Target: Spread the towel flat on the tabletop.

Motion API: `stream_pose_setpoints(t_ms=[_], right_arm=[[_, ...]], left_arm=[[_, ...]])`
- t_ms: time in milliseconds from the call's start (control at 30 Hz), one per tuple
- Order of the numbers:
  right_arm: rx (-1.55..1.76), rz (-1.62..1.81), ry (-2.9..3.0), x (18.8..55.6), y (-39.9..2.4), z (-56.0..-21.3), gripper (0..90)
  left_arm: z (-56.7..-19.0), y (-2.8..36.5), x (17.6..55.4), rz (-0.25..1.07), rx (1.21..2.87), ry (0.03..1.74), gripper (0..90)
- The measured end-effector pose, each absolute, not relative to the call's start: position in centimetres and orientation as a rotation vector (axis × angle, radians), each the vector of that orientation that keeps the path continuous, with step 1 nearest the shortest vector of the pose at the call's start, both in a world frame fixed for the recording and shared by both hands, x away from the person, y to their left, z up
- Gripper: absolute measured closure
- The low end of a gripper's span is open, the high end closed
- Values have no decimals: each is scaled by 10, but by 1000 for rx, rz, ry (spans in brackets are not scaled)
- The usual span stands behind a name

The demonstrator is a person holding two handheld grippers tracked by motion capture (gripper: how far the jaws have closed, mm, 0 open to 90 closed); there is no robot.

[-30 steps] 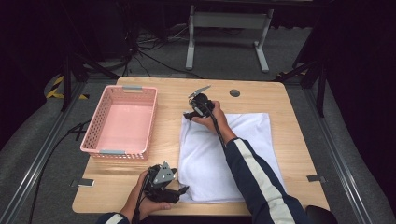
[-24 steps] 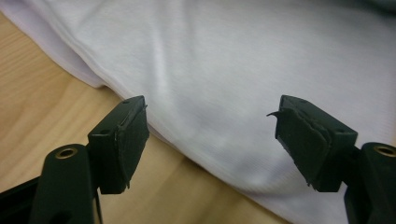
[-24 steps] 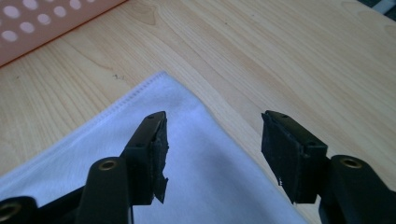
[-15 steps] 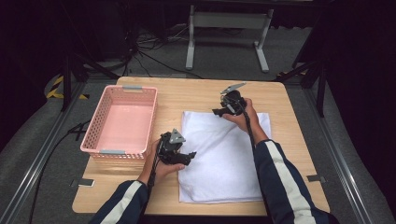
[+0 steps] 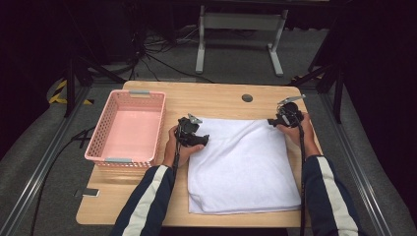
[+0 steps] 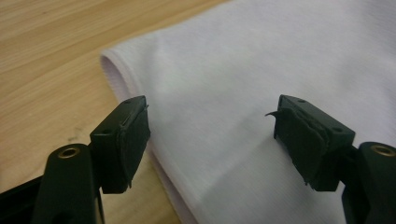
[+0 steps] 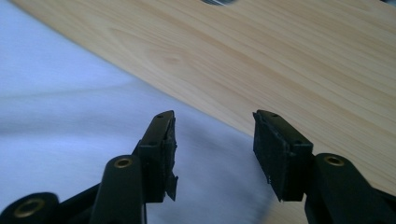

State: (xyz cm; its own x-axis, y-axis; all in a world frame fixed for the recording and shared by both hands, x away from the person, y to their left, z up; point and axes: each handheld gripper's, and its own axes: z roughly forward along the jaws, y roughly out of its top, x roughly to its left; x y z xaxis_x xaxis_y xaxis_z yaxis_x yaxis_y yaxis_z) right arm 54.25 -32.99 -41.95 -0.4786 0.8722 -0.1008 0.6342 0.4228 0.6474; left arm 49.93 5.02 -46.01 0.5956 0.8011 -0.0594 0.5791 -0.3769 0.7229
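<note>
Beside the pink basket (image 5: 127,130), an unmarked white cloth (image 5: 243,164).

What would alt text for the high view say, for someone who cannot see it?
A person holds a left gripper and a right gripper at the two far corners of a white cloth spread on a wooden table. A pink basket sits left of it.

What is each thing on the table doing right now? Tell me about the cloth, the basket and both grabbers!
White cloth: spread flat on the table, folded double along its left edge, not gripped.
Pink basket: upright, empty, left of the cloth.
Left gripper: open, jaws over the cloth's far left corner.
Right gripper: open, its jaws have just been closing, poised over the cloth's far right corner, nothing pinched.
Table: bare wood around the cloth.
</note>
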Motion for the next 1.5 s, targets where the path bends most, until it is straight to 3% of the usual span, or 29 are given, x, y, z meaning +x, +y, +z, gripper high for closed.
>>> stream_pose_setpoints(t_ms=[433, 567, 600, 633, 667, 733, 767, 1000, 1167, 1500], right_arm=[[1442, 766, 2221, 551, -354, -443, 450], [1459, 821, 2217, 552, -354, -446, 510], [1444, 831, 2235, 551, -352, -445, 580], [1444, 831, 2235, 551, -352, -445, 580], [1439, 838, 2248, 551, -351, -445, 650], [1415, 854, 2294, 551, -347, -444, 777], [1399, 855, 2311, 551, -346, -443, 796], [1322, 908, 2260, 548, -346, -430, 840], [1203, 1010, 2230, 541, -346, -401, 840], [1009, 1176, 2248, 495, -359, -370, 842]], left_arm=[[-467, 54, 537, 394, 2082, 1190, 269], [-465, 53, 538, 380, 2103, 1169, 321], [-463, 52, 539, 366, 2121, 1147, 466], [-463, 52, 539, 366, 2121, 1147, 507], [-462, 52, 539, 345, 2126, 1132, 507], [-460, 49, 539, 292, 2135, 1110, 768], [-459, 49, 539, 292, 2147, 1103, 799], [-443, 44, 540, 418, 2078, 1115, 826], [-416, 46, 533, 429, 2023, 1030, 824], [-381, 59, 480, 440, 1984, 886, 822]])
